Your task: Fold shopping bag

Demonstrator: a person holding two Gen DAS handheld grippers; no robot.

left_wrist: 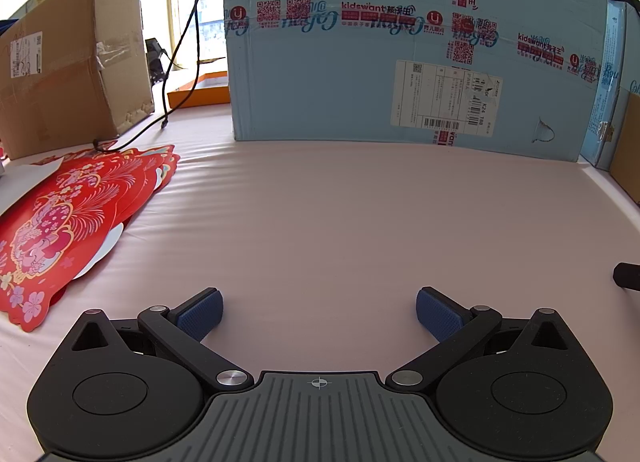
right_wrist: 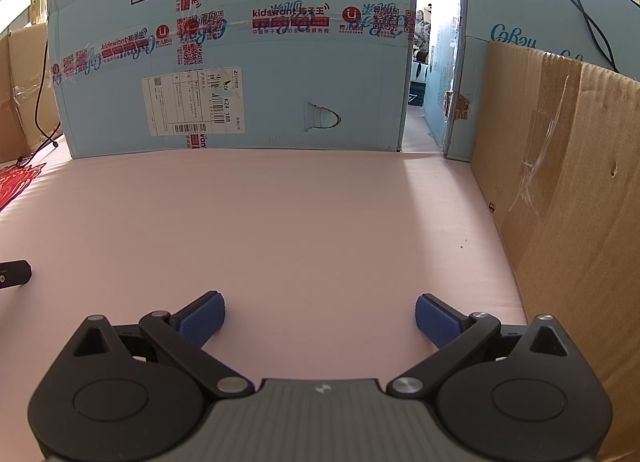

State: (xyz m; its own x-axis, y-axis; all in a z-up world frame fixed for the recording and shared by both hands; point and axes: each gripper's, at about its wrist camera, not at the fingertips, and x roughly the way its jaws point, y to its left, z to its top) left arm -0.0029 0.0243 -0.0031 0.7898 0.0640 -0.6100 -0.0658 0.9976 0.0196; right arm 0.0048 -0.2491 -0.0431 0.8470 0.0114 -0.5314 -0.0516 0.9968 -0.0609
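A: Where's the bag (left_wrist: 76,218)?
B: In the left wrist view it lies flat on the pink table (left_wrist: 360,222) at about ten o'clock from the left gripper (left_wrist: 319,312), well apart from the jaws. It is red with pink and gold flower print, and looks like several layered sheets.
A: And from the right gripper (right_wrist: 319,316)?
B: Only a red corner shows at the frame's edge, near nine o'clock, far from those jaws.
A: How do the jaws stand?
B: Both pairs are spread wide, blue pads (left_wrist: 200,316) apart, holding nothing, with bare table between them.
A: What else is around?
B: A blue box (left_wrist: 400,46) stands at twelve o'clock, a brown box (left_wrist: 72,58) behind the bag, with a black cable (left_wrist: 176,62) beside it.
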